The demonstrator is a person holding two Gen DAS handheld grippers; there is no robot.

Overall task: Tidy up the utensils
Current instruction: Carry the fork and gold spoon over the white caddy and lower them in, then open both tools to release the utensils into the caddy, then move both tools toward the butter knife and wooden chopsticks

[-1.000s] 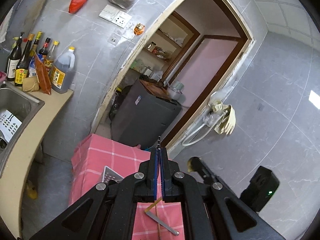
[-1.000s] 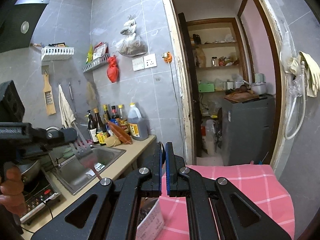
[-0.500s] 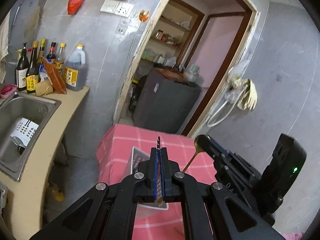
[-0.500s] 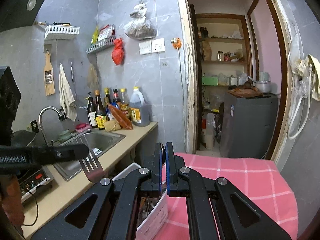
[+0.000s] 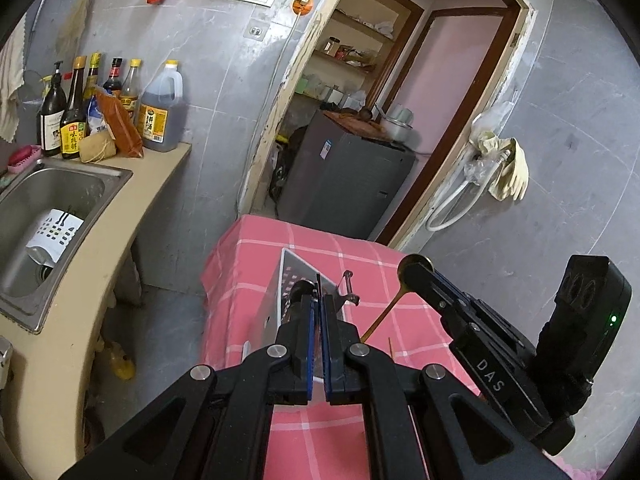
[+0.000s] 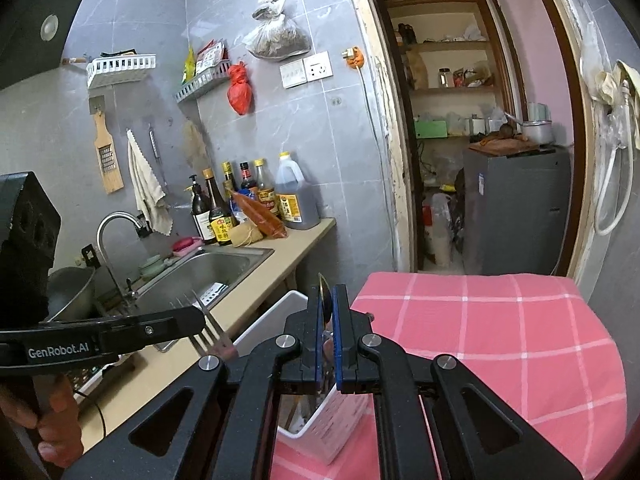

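My left gripper (image 5: pixel 318 308) is shut on a fork, seen edge-on between its pads; its tines and reddish handle show in the right wrist view (image 6: pixel 208 328). My right gripper (image 6: pixel 327 300) is shut on a gold spoon (image 5: pixel 400 294), whose bowl sticks up past the fingertips. Both hang over a white perforated utensil holder (image 5: pixel 298 276) at the left edge of the pink checked table (image 6: pixel 500 340); it also shows in the right wrist view (image 6: pixel 276 316). Utensil handles (image 5: pixel 347 288) stand in the holder.
A beige counter (image 5: pixel 100 248) with a steel sink (image 5: pixel 48 200) runs left of the table; a second white holder (image 5: pixel 52 232) lies in the sink. Bottles (image 5: pixel 116 112) stand against the tiled wall. A grey cabinet (image 5: pixel 344 180) stands in the doorway beyond.
Both grippers have tipped downward and come closer over the table. The holder has come into full view under them, and the fork and spoon have lowered toward it.
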